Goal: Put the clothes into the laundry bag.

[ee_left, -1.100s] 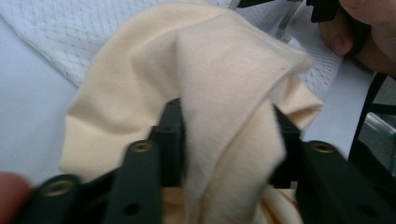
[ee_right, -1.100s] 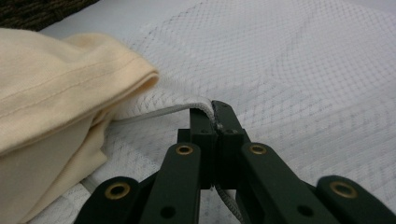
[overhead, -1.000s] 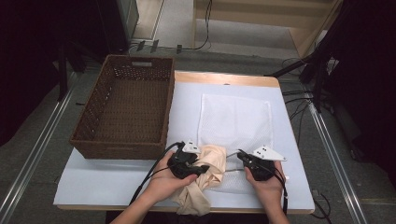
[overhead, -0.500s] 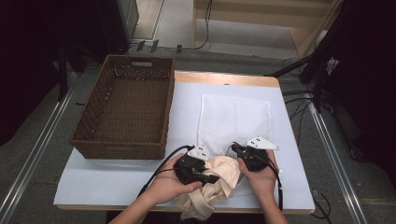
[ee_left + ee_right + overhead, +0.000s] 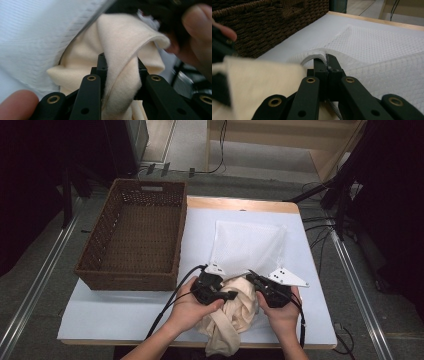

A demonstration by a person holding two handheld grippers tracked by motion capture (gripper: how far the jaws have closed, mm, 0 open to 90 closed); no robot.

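A cream cloth (image 5: 235,315) lies bunched at the table's near edge, between the person's two hands. My left gripper (image 5: 231,295) is shut on a thick fold of it; in the left gripper view the cloth (image 5: 120,40) fills the gap between the jaws (image 5: 121,65). A white mesh bag (image 5: 247,245) lies flat just beyond. My right gripper (image 5: 252,277) is shut on the bag's near hem, and the right gripper view shows the hem (image 5: 317,56) curling up at the pinched tips (image 5: 327,62). The cream cloth (image 5: 262,80) sits right beside that raised hem.
A brown wicker basket (image 5: 132,240) stands empty on the left half of the table, its wall (image 5: 274,22) close to the left of the right gripper. The pale blue table cover (image 5: 110,315) is bare at the near left. Cables trail from both grippers.
Both hands have risen a little and drawn closer together. The bag's near hem has lifted with the right gripper, and the cream cloth has bunched up nearer the bag.
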